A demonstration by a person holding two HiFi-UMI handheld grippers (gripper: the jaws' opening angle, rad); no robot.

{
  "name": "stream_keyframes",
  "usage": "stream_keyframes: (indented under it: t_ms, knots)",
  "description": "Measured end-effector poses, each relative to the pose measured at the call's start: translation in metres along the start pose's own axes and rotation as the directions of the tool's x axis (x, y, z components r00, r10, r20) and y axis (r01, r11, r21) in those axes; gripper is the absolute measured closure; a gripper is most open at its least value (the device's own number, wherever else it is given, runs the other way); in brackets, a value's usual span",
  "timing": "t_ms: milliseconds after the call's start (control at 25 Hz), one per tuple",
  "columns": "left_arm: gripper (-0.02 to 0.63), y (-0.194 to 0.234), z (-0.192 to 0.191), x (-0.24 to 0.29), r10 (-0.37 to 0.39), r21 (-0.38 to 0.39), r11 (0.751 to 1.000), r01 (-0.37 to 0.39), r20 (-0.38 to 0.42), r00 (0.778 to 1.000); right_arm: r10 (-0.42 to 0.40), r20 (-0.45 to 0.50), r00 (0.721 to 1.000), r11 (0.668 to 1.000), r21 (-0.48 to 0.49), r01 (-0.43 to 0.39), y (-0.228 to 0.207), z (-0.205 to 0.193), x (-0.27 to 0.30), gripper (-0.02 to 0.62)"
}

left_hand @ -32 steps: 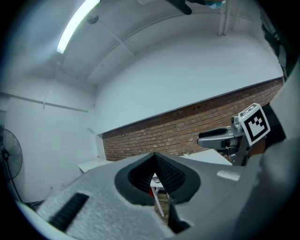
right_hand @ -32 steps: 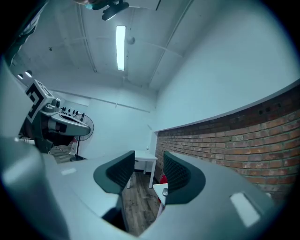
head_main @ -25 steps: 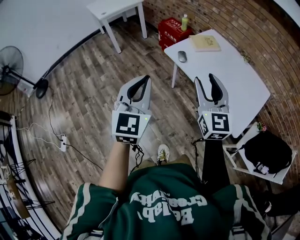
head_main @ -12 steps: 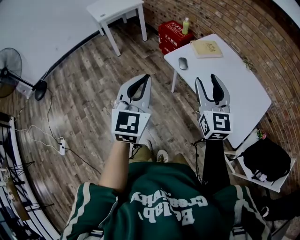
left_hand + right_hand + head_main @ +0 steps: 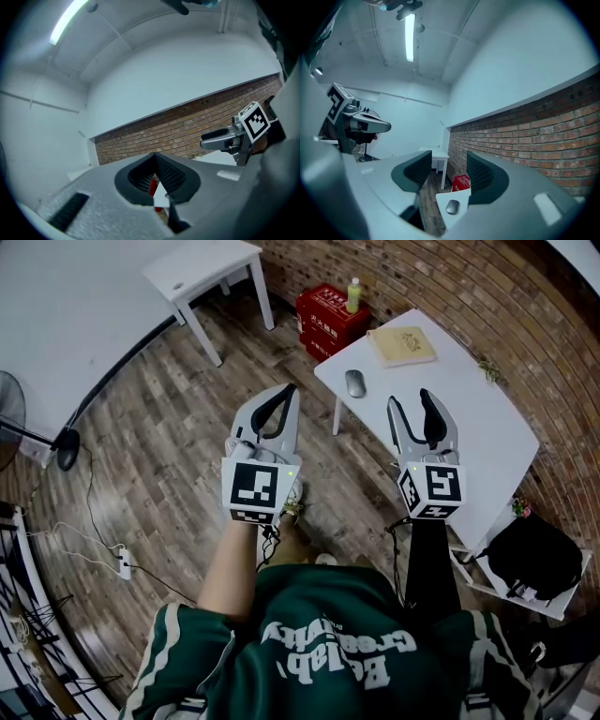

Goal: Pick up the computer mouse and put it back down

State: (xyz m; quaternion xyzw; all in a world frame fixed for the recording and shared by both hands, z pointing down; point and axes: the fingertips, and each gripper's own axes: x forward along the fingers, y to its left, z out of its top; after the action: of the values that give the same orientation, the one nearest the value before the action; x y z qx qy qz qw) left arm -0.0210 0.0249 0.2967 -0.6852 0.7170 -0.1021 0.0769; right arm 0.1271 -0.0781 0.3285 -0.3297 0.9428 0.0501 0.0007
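Note:
A grey computer mouse (image 5: 354, 383) lies near the left corner of the white table (image 5: 450, 399). In the right gripper view the mouse (image 5: 452, 206) shows low between the jaws, still some way ahead. My right gripper (image 5: 411, 398) hovers level over the table's near edge. Its jaws are opening, and nothing is between them (image 5: 449, 165). My left gripper (image 5: 288, 393) is held level over the wooden floor to the left of the table. Its jaws meet at the tips (image 5: 154, 155) and hold nothing.
A tan book (image 5: 405, 345) lies at the table's far side. A red crate (image 5: 328, 313) with a green bottle (image 5: 353, 293) stands by the brick wall. Another white table (image 5: 202, 263) is at the far left. A black bag (image 5: 534, 554) rests on a chair at the right.
The person has stepped toward the table, so the mouse and table corner now sit closer to both grippers. The right jaws have spread a little wider.

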Motion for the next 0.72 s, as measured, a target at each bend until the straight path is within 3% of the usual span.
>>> stream_keyframes:
  t_ms: [400, 720]
  knots:
    - [0.598, 0.056, -0.021, 0.115, -0.118, 0.021, 0.993, 0.118, 0.037, 0.992, -0.066, -0.051, 0.997, 0.997, 0.032, 0.067, -0.026, -0.023, 0.105, 0.341]
    - [0.600, 0.097, -0.038, 0.207, -0.239, 0.054, 0.970, 0.236, 0.051, 0.970, -0.097, -0.149, 0.984, 0.993, 0.049, 0.105, -0.033, -0.044, 0.193, 0.341]
